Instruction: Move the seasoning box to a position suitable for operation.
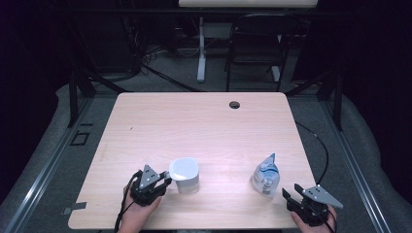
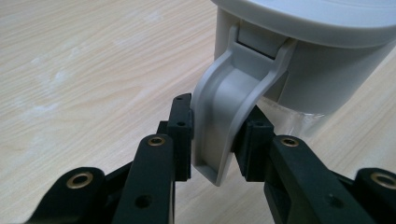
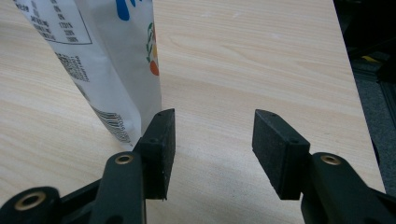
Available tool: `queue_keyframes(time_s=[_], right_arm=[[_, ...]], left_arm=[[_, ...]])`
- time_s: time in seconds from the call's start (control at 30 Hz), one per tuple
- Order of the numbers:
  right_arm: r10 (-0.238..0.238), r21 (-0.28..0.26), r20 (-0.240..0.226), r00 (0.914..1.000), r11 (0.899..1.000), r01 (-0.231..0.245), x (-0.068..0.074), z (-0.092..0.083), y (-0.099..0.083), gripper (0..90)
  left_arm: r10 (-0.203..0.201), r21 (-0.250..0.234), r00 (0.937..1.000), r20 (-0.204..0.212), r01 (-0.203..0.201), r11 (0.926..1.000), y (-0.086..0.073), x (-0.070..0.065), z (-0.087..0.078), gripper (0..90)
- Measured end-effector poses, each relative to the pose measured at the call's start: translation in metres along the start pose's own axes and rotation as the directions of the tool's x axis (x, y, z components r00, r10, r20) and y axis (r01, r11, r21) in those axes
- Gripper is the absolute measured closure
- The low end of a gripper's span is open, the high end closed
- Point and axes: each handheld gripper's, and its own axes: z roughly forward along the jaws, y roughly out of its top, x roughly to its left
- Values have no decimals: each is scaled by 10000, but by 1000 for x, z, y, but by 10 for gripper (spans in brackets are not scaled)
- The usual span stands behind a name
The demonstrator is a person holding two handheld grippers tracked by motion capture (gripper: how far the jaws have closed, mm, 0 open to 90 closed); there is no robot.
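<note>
High view, from left: the left gripper (image 1: 164,183) sits at the near edge of the pale wooden table (image 1: 194,121), its jaws closed on the curved grey plastic handle (image 2: 229,116) of a grey lidded jug (image 1: 185,175) that stands just beside it. Both pads press the handle's flanks in the left gripper view, so the grip looks secure. To carry the jug well, I would keep the squeeze steady and lift it upright so it does not swing on the handle. Further right stands a white printed pouch (image 1: 265,175), with the right gripper (image 1: 290,193) near it, its jaws spread apart, holding nothing.
</note>
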Motion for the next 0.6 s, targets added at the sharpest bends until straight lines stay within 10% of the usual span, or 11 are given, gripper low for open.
queue_keyframes(time_s=[0.6], right_arm=[[-563, -174, -51, 9984, 9983, 562, 3, -1, 2, 472]], left_arm=[[672, -55, 9917, 1099, -670, 9977, 0, -13, -1, 708]])
